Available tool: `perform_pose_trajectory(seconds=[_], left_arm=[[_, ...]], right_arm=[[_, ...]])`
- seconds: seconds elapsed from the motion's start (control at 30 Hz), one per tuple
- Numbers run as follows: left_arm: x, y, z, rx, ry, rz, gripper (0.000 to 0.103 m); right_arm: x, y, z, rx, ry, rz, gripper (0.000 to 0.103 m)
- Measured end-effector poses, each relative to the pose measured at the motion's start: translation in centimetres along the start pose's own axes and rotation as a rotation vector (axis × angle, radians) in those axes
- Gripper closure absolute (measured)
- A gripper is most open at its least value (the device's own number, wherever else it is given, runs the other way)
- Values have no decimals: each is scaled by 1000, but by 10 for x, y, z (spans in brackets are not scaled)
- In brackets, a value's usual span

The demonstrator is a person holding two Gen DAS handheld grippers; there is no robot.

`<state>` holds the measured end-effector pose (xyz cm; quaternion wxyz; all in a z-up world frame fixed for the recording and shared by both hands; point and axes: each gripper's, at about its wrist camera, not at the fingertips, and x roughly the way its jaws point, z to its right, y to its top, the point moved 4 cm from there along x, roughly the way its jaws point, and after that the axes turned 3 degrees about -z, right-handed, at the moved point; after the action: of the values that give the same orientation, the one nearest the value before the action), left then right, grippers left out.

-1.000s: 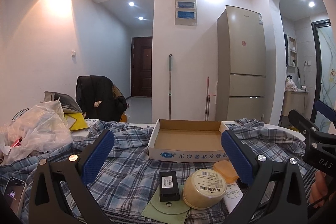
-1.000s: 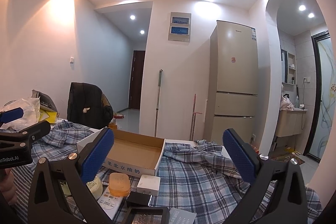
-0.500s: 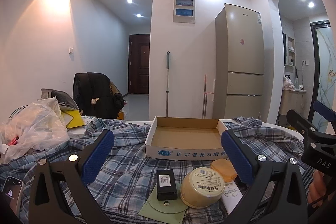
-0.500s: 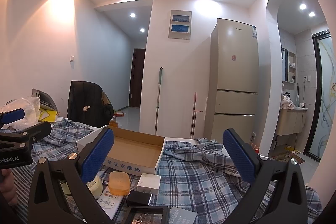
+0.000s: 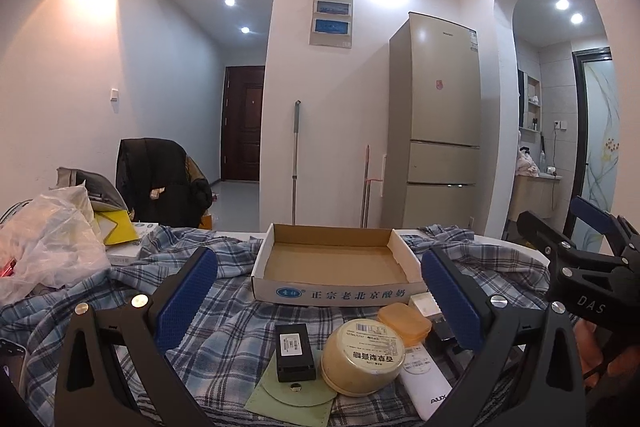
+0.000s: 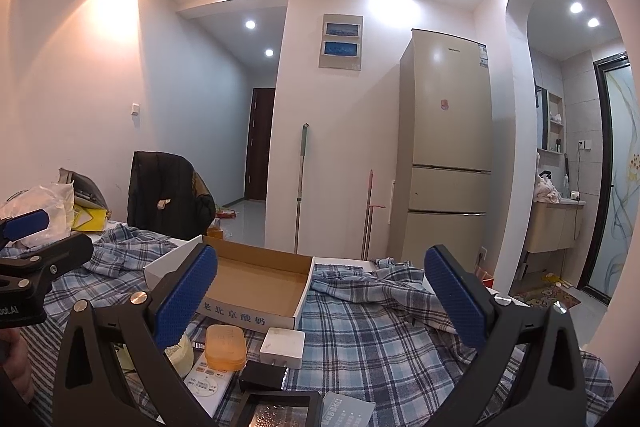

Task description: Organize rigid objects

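Note:
An empty shallow cardboard box (image 5: 334, 261) sits on a plaid cloth (image 5: 224, 311); it also shows in the right wrist view (image 6: 256, 277). In front of it lie a black box (image 5: 294, 345), a round cream tin (image 5: 363, 355), an orange case (image 5: 404, 319), a white remote (image 5: 426, 385) and a white adapter (image 6: 283, 341). My left gripper (image 5: 320, 295) is open and empty above these items. My right gripper (image 6: 320, 297) is open and empty, to the right of the box.
A plastic bag (image 5: 44, 239) and clutter lie at the left. A green pouch (image 5: 294, 393) lies under the black box. A phone (image 5: 12, 359) lies at the lower left. A dark tray (image 6: 278, 409) and a card (image 6: 348, 409) lie near the front edge.
Both views have shifted slightly, so the box and items sit a little higher in the left wrist view. Both grippers stay open and nothing was taken hold of.

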<state>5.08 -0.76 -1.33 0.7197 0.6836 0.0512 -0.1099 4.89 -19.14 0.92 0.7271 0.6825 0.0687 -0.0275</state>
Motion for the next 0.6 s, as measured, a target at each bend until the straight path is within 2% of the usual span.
perform_pose_trajectory(seconds=[0.3, 0.47, 0.6], left_arm=[[0, 0, -3, -11, -3, 10, 0], [10, -4, 6, 27, -30, -47, 0], [14, -6, 6, 32, -20, -71, 0]], right_arm=[[-8, 4, 0, 2, -9, 36, 0], [-6, 5, 7, 33, -4, 23, 0], [-4, 5, 10, 43, -6, 11, 0]])
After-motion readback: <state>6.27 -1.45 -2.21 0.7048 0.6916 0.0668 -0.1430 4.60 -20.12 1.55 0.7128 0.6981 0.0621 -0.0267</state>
